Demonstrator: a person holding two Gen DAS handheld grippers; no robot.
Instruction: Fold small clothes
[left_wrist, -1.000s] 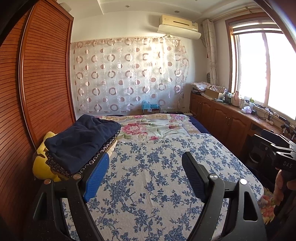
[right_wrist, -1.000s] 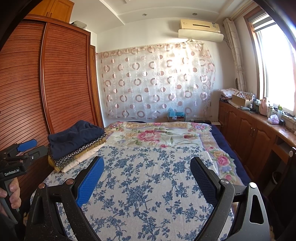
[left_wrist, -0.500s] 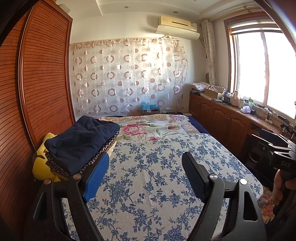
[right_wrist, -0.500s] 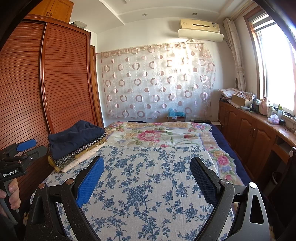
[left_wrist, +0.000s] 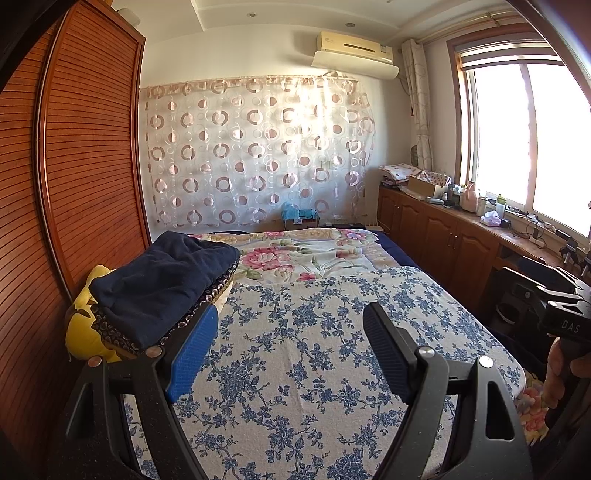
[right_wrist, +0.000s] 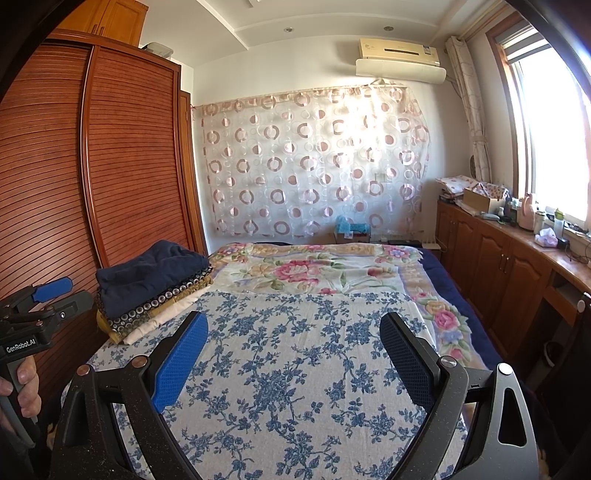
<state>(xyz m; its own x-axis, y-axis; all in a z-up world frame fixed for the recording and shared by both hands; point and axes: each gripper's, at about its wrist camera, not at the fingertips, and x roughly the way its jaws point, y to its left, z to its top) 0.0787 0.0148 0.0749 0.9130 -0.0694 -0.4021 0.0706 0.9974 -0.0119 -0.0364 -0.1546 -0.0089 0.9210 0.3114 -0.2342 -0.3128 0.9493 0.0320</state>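
Observation:
A stack of folded clothes with a dark navy piece on top lies at the left edge of the bed, on a yellow cushion; it also shows in the right wrist view. My left gripper is open and empty, held above the blue-flowered cloth, just right of the stack. My right gripper is open and empty above the same cloth. The left gripper's body shows at the left edge of the right wrist view.
A wooden louvred wardrobe runs along the left of the bed. A wooden cabinet counter with small items runs along the right under the window. A pink-flowered blanket covers the far half of the bed.

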